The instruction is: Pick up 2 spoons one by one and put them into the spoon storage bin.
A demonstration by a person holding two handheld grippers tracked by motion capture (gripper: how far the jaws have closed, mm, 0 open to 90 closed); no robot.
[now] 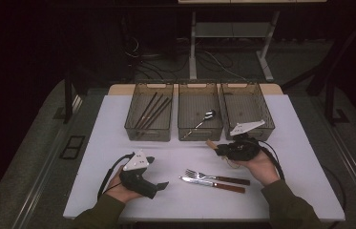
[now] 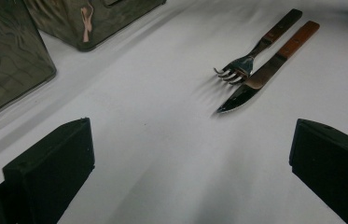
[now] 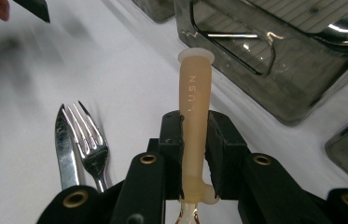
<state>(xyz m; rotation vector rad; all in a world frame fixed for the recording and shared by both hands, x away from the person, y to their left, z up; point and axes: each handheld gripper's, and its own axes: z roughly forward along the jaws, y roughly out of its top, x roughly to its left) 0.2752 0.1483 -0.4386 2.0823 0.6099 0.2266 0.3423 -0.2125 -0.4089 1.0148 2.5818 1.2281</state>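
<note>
My right gripper (image 3: 195, 126) is shut on a pale peach handle (image 3: 195, 88) with letters printed along it. The handle sticks out past the jaws toward the bins; its other end is hidden under the gripper. In the high view this gripper (image 1: 221, 150) hangs above the table in front of the right bin, handle tip (image 1: 210, 142) pointing left and back. My left gripper (image 1: 158, 171) rests low at the front left, its jaws wide apart with nothing between them (image 2: 192, 135). A fork (image 1: 216, 177) and a wooden-handled knife (image 1: 211, 184) lie side by side on the white table (image 1: 118, 143).
Three smoky clear bins stand in a row at the back. The left bin (image 1: 148, 134) holds dark chopsticks (image 1: 152, 109). A metal spoon (image 1: 203, 119) lies in the middle bin (image 1: 199, 135). The right bin (image 1: 267, 114) sits just behind my right hand.
</note>
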